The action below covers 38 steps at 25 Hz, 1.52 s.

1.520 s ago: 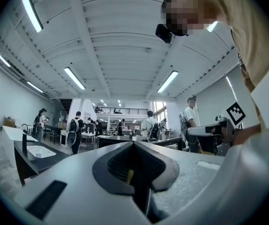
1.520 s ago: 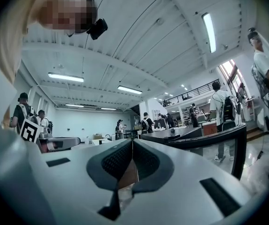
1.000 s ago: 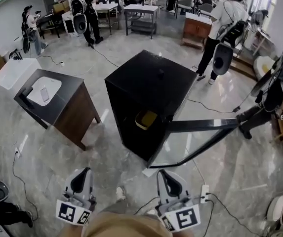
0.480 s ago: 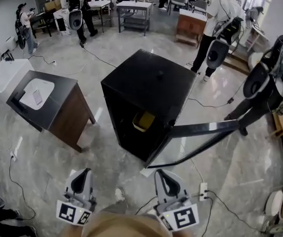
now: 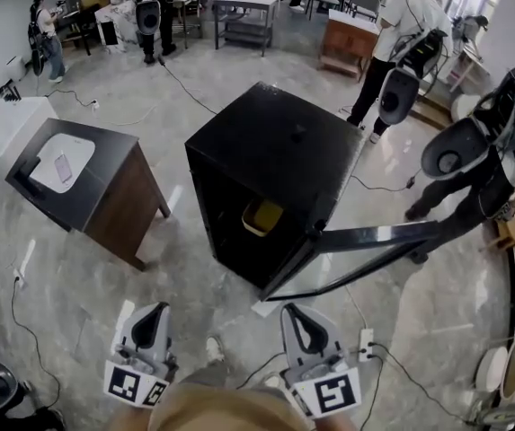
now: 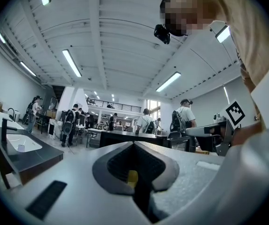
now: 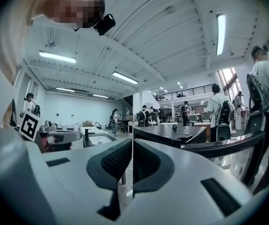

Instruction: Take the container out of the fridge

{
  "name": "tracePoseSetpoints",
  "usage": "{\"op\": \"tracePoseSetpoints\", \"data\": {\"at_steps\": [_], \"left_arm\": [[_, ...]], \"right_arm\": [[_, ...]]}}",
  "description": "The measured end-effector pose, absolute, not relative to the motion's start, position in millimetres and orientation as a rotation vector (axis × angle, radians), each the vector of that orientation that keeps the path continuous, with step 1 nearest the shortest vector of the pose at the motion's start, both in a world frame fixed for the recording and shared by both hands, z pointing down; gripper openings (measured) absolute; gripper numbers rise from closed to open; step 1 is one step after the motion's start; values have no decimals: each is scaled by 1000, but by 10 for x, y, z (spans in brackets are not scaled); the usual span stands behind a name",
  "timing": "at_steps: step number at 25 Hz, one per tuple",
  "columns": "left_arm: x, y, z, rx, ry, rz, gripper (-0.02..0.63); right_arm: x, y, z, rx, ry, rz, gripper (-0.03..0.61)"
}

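A black fridge (image 5: 275, 146) stands on the marble floor ahead with its door (image 5: 378, 238) swung open to the right. A yellow container (image 5: 261, 215) sits inside on a shelf, partly hidden by the dark interior. My left gripper (image 5: 149, 315) and right gripper (image 5: 302, 320) hang side by side low in the head view, well short of the fridge, both shut and holding nothing. In the left gripper view the left gripper (image 6: 134, 146) has a sliver of the yellow container (image 6: 132, 177) showing behind its jaws. The right gripper (image 7: 132, 144) points at the fridge (image 7: 169, 132).
A dark-topped wooden sink cabinet (image 5: 104, 200) stands left of the fridge. Cables and a power strip (image 5: 365, 344) lie on the floor near my right gripper. A person with a backpack (image 5: 477, 164) stands beyond the open door; others (image 5: 405, 39) work further back.
The person with the backpack at the right has come further into view beside the door. Both grippers stay shut; the fridge and sink cabinet have shifted slightly in the head view.
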State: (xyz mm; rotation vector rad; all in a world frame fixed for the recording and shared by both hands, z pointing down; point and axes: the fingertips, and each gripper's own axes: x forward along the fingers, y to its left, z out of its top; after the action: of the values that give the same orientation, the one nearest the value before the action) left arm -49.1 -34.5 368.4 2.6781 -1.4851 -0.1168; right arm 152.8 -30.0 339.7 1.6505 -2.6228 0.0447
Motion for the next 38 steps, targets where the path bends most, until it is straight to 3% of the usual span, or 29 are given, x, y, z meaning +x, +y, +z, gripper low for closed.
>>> {"op": "tracePoseSetpoints", "data": {"at_steps": [30, 32, 33, 38], "left_arm": [[-547, -677, 3830, 2670, -1440, -124, 2], [-568, -710, 3841, 2671, -1436, -124, 2], [-576, -722, 3848, 2670, -1435, -123, 2], [-582, -759, 3871, 2668, -1429, -122, 2]], "right_arm": [[1304, -723, 3636, 1600, -2542, 20, 5], [1275, -754, 3667, 1593, -2535, 24, 26], [1266, -765, 3680, 1591, -2532, 28, 76], [1257, -808, 3726, 1587, -2510, 27, 78]]}}
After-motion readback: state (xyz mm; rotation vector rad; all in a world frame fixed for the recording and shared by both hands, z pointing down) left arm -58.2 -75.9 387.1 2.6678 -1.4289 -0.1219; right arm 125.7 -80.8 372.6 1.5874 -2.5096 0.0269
